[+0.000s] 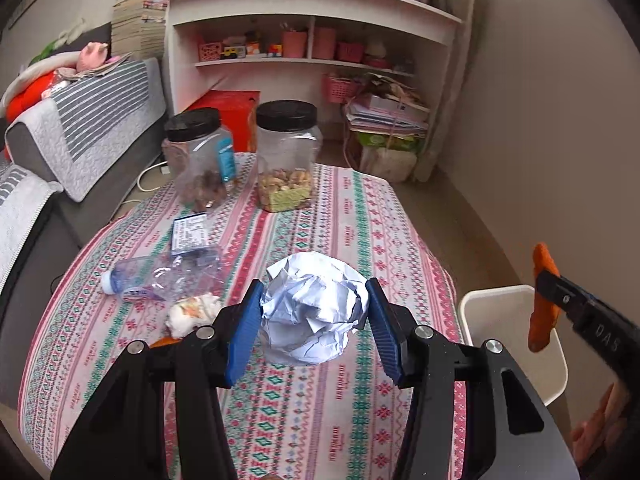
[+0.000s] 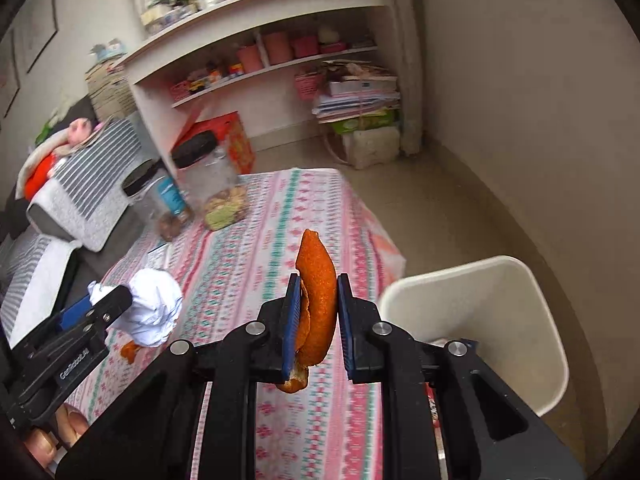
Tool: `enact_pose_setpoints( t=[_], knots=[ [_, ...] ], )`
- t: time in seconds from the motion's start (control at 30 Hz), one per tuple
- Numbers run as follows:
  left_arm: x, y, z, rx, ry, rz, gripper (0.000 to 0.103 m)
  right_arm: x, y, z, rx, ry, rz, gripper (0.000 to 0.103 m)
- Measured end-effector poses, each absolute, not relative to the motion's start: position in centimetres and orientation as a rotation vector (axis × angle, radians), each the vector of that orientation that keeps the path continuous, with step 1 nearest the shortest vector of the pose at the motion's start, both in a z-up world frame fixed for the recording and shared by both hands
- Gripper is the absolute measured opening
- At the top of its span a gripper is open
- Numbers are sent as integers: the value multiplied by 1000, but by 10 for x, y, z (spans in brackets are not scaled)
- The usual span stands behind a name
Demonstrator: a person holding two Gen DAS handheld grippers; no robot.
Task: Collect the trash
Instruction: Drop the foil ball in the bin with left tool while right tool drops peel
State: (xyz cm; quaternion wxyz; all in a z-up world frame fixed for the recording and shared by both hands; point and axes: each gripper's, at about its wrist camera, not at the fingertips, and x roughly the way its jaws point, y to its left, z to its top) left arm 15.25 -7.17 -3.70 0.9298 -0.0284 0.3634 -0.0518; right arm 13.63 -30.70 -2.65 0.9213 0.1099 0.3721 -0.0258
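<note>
The left hand-held gripper (image 1: 314, 320) clamps a crumpled paper ball (image 1: 316, 308) above the table (image 1: 360, 220); the right hand-held gripper (image 2: 318, 328) pinches an orange peel (image 2: 318, 300) beside the white bin (image 2: 500, 320), whose contents are mostly hidden. Two black-lidded clear jars stand at the far edge, the left jar (image 1: 200, 160) with brown nuts, the right jar (image 1: 288, 156) with pale nuts.

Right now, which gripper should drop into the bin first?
Right, probably. The right gripper is shut on the peel, beside the bin. The left gripper holds the paper ball over the table, farther off.
</note>
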Motion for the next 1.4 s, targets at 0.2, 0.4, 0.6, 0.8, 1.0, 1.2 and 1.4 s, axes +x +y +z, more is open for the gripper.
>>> enact_pose_setpoints(
  t=[0.2,0.4,0.6,0.8,1.0,1.2,1.4],
  knots=[
    [150,-104,-46,-35,765,-184,51,121,-360,-22,296,786,-203,53],
    [147,-151,-49,-61,812,-332,51,86,-422,-1,455,663,-357,79],
    [144,-216,-55,-63,864,-473,51,61,-462,14,552,552,-439,84],
    [143,-273,-50,-41,887,-583,60,50,-474,26,553,484,-483,87],
    [135,-267,-42,26,839,-531,66,43,-460,39,442,420,-535,90],
    [128,-226,-30,95,721,-397,76,20,-414,62,296,185,-600,97],
    [134,-169,-33,92,680,-262,84,76,-387,22,310,498,-416,96]
  ],
)
